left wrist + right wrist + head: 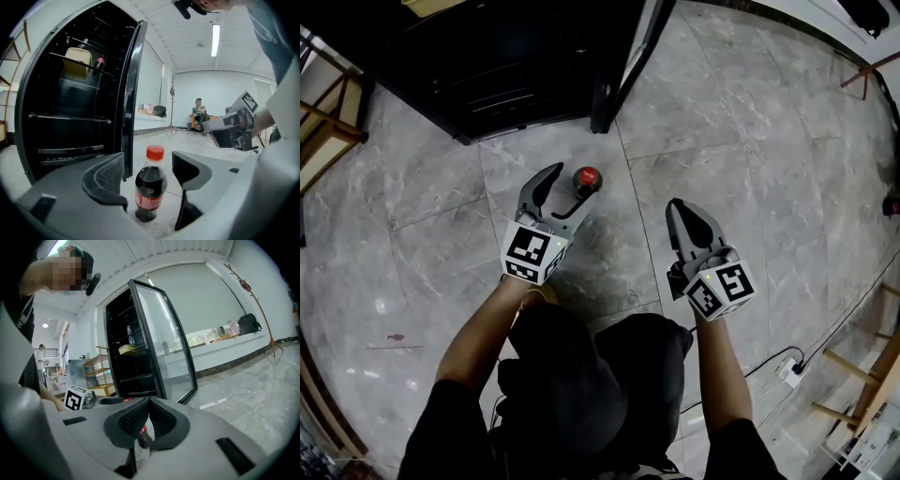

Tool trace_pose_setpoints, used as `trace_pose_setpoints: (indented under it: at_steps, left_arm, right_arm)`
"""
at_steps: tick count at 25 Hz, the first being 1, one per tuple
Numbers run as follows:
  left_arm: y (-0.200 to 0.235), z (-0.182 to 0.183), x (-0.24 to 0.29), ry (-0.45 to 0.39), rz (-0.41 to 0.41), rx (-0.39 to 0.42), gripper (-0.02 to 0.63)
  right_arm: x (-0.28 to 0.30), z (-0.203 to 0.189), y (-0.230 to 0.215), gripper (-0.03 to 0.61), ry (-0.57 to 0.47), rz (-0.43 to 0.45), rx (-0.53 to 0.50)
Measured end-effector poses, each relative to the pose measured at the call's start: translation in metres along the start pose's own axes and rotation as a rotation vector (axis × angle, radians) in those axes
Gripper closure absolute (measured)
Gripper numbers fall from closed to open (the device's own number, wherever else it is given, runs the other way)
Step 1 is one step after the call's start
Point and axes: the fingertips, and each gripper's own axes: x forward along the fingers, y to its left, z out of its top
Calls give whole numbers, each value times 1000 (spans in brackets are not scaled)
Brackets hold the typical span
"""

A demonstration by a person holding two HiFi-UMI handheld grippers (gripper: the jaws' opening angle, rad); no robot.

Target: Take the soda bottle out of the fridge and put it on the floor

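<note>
From overhead, the soda bottle (586, 180) stands upright on the floor (741, 122) before the fridge (516, 56), just ahead of the left gripper (565, 192).

Left gripper view: jaws wide, the bottle between them, neither pad touching it.

Right gripper view: the right gripper (149, 401) is closed — empty.

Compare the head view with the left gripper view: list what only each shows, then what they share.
Head view only: the white power strip on the floor and the left gripper's marker cube. Left gripper view only: the fridge shelves, a yellow container on one, a coat stand and a distant person. Both: the soda bottle upright on the floor between the open jaws of the left claw, the open fridge door and the right claw.
</note>
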Motion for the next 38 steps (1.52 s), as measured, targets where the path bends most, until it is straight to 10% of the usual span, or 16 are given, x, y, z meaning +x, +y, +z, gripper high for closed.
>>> trace_pose_setpoints:
  at_steps: [11, 29, 38]
  left_arm:
    - [-2, 119, -26, 14, -30, 38, 302]
    - [-12, 502, -136, 61, -70, -36, 302]
    - [-16, 605, -161, 41, -75, -64, 326]
  right_arm:
    - [-11, 90, 25, 555, -21, -4, 12]
    - [-56, 449, 147, 555, 12, -50, 97]
    - [-87, 541, 179, 555, -2, -73, 81]
